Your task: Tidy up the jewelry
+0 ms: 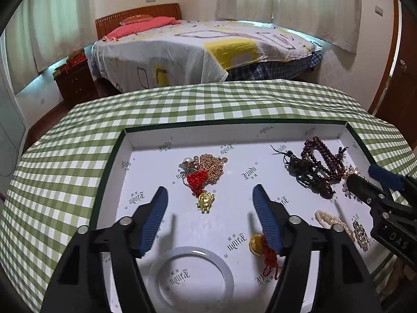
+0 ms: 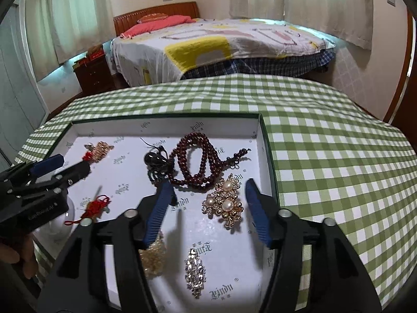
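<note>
White card lines the shallow box (image 1: 146, 140), where all the jewelry is laid. Both the left gripper (image 1: 209, 206) and the right gripper (image 2: 209, 200) are held wide apart with nothing between the pads. The pearl brooch (image 2: 224, 203) is best approached squarely and pinched by its body, it is judged. Elsewhere in the box are seen dark red beads (image 2: 195, 156), a gold chain tangle (image 1: 208, 167), a pale bangle (image 1: 191, 274) and a crystal clip (image 2: 194, 271).
</note>
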`<state>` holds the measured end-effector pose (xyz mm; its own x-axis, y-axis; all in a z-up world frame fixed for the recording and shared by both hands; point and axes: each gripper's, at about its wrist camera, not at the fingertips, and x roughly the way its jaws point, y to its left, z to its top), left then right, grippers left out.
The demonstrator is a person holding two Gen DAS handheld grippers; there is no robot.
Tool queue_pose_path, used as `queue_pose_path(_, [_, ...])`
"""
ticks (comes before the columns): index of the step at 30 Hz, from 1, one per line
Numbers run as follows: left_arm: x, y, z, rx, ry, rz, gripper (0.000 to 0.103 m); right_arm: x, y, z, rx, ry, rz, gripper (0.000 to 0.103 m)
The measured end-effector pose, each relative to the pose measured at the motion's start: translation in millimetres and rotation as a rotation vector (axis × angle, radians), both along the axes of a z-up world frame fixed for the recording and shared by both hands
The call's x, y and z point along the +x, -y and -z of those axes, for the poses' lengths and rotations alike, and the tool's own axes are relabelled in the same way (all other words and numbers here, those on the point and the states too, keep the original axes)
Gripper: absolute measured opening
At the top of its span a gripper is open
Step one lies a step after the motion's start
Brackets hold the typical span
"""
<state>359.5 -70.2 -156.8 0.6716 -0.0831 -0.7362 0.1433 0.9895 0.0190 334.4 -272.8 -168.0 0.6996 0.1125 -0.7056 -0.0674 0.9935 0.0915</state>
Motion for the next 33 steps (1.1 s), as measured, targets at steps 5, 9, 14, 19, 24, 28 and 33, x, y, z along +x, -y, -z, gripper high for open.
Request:
queue_pose_path(5, [-13.3,-0.1,-6.6,0.033,0.03,-0.009,0.073,-15.4,0.7,-12.7,0.009,0.02,0.008,0.069])
queue_pose_path(9, [-31.7,-6.2,-18.6,0.012,0.052,-0.019,0.074,-35.6,2.0,-23.3,0.015,0.038,0.016,0.07])
queue_pose_path(14, [-71.2,-12.6,-36.1,-0.019,0.083,-0.014,0.077,-70.1,0.6,-37.2,0.009,0.059,0.012,0.072])
queue_pose_path(19, [-111.7,-16.2,-50.5,-0.014,0.11,-0.023,0.078,-110.2,0.6,-49.9,0.017,0.069,0.017,0.075])
queue_pose_path(24, [-153.6,-27.6,-71.9,-0.039,0.145,-0.044,0.079,-151.9,-4.0,-68.9,0.014,0.096,0.009,0.076])
queue_pose_path(28, [-184.2,-35.8,-89.5,-0.038,0.184,-0.07,0.081,-179.8,-6.0,-88.2,0.008,0.134,-0.001,0.076])
queue_pose_path(33, [-214.9,-45.0,-105.0,-0.021,0.215,-0.118,0.082,-211.5,-4.8,-110.4,0.014,0.18,-0.005,0.077])
